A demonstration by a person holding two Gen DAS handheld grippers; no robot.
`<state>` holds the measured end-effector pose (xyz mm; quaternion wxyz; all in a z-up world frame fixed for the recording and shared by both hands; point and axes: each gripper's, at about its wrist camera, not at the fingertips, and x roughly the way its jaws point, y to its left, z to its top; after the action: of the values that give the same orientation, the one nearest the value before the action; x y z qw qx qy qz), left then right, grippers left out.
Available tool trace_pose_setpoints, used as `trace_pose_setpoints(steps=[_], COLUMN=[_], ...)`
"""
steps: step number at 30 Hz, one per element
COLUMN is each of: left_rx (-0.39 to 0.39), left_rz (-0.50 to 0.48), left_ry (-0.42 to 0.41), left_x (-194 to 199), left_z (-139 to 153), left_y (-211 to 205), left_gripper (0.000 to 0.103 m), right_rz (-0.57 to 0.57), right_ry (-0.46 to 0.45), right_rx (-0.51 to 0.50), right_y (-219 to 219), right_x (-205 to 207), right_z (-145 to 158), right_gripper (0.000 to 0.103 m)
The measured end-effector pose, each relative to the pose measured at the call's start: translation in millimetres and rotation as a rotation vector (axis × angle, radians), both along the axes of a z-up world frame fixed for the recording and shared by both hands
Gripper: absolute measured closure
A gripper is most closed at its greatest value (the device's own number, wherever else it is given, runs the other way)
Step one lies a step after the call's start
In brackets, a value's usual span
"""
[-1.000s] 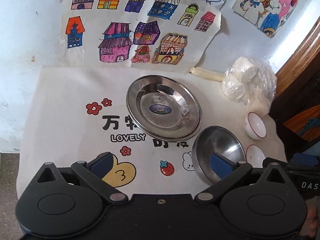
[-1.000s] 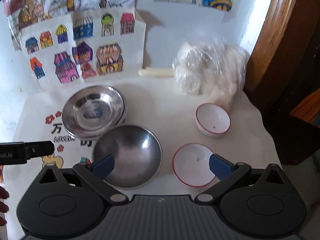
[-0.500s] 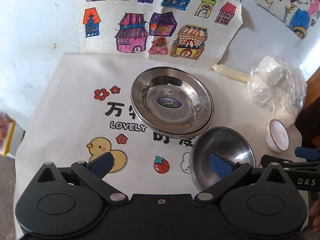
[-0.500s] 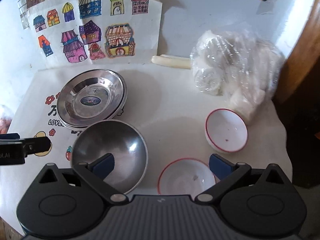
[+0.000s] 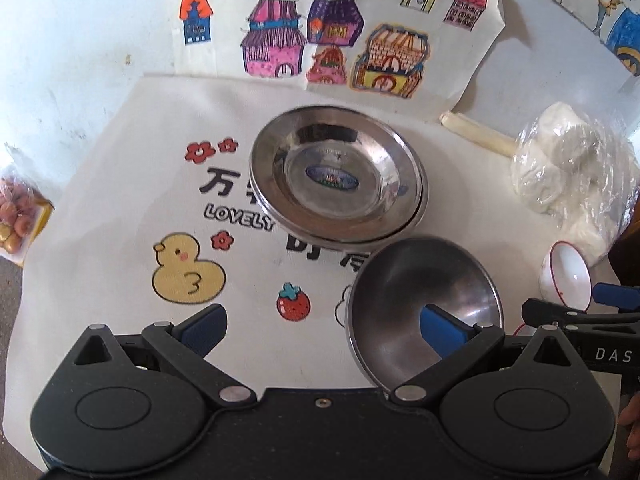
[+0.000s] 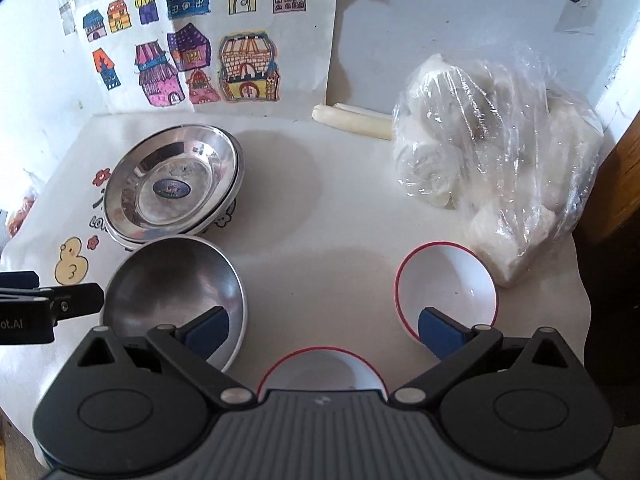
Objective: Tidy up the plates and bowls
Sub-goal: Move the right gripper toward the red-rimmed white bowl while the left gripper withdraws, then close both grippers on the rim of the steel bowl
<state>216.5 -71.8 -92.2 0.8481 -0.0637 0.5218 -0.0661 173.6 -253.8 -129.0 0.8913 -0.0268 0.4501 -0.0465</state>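
Left wrist view: the left gripper (image 5: 322,330) hangs with jaws spread wide and empty over a printed cloth (image 5: 120,184), its right finger above a steel bowl (image 5: 424,300) that sits just in front of two stacked steel plates (image 5: 336,178). The right gripper (image 6: 322,330), also wide open and holding nothing, hovers over two red-rimmed white bowls (image 6: 446,280), near a plastic bag (image 6: 492,152).
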Motion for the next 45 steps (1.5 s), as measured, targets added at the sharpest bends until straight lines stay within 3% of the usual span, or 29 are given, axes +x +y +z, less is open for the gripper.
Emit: trace_pose_setpoints(steps=[9,14,20,32,45], left_rx=[-0.023,0.023,0.046,0.068,0.044], left_rz=[-0.042,-0.077,-0.105,-0.113,-0.123], left_ry=[0.052,0.084,0.085,0.086,0.104], left_x=[10.1,16.2,18.4,15.7,17.1], left_z=[-23.4,-35.5,-42.7,-47.1,-47.5], left_y=[-4.8,-8.0,-8.1,-7.4,-14.6], left_gripper=[0.001,0.001,0.002,0.008,0.038], right_rz=[0.048,0.092,0.149,0.15,0.162], right_ry=[-0.011,-0.032,0.005,0.069,0.074], right_rx=[-0.089,-0.114,-0.125,-0.175,-0.135], right_y=[9.2,17.3,33.5,47.6,45.0], right_x=[3.0,2.9,15.9,31.8,30.2], right_z=[-7.0,-7.5,-16.9,-33.4,-38.4], right_gripper=[0.0,0.001,0.014,0.037,0.063])
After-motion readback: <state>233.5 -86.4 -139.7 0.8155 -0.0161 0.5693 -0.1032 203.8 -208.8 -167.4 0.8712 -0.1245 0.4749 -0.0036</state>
